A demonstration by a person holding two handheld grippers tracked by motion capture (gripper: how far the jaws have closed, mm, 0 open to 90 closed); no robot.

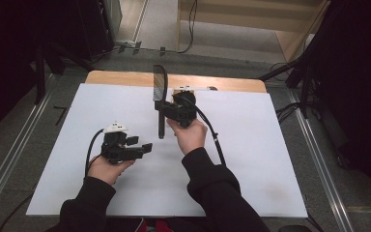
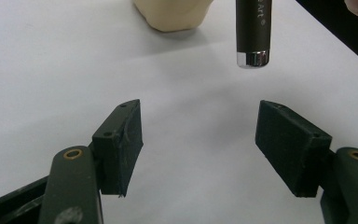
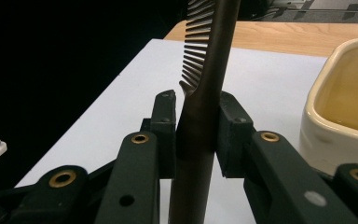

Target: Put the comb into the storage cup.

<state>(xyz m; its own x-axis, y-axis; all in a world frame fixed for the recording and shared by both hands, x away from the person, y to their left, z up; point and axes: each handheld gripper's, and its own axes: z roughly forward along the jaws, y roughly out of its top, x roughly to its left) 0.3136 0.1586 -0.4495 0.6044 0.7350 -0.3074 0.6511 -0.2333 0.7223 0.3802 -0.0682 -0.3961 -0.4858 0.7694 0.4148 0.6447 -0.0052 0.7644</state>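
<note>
Right gripper view: right gripper clamps the comb upright at 12 o'clock for a handoff; left gripper gapes wide, empty.

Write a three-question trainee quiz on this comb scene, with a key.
1. True or false: the right gripper is shut on the comb.
2. How do the left gripper jaws stand? A) shut on the comb B) open, holding nothing C) shut on the dish
3. Fill in: in the right gripper view, the cream dish rests on the white ____.

Key: 1 true; 2 B; 3 sheet.
</note>
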